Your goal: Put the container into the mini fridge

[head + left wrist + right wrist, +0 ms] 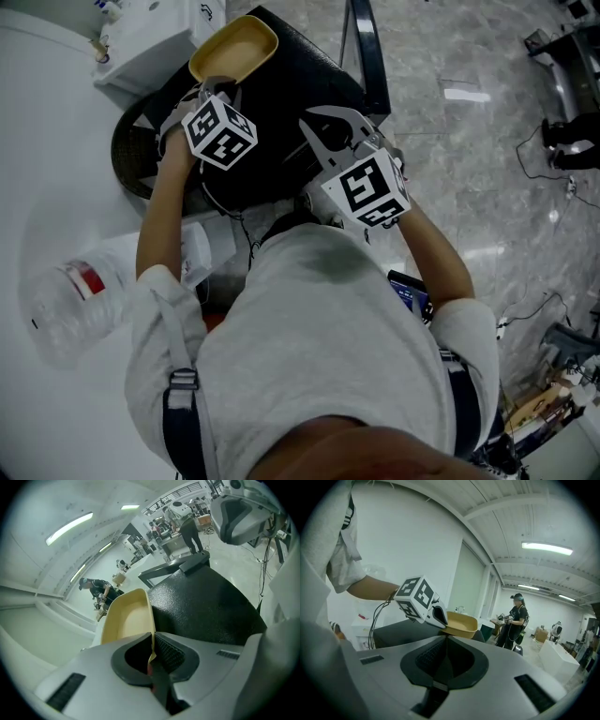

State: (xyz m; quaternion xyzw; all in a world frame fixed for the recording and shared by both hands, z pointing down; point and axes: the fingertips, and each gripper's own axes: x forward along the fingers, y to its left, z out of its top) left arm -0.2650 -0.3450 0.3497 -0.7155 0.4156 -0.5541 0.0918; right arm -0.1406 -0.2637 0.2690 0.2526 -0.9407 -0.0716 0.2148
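A shallow yellow container sits over the far left corner of the black mini fridge. My left gripper is shut on its near rim; in the left gripper view the thin yellow edge is pinched between the two pads, and the bowl stretches away beyond them. My right gripper hovers over the fridge top to the right, apart from the container, its jaws together on nothing. From the right gripper view, the container and the left gripper's marker cube lie ahead.
A white table curves along the left, with a clear plastic bottle and a white box on it. A dark round basket stands beside the fridge. Cables lie on the marble floor at right. A person stands far off.
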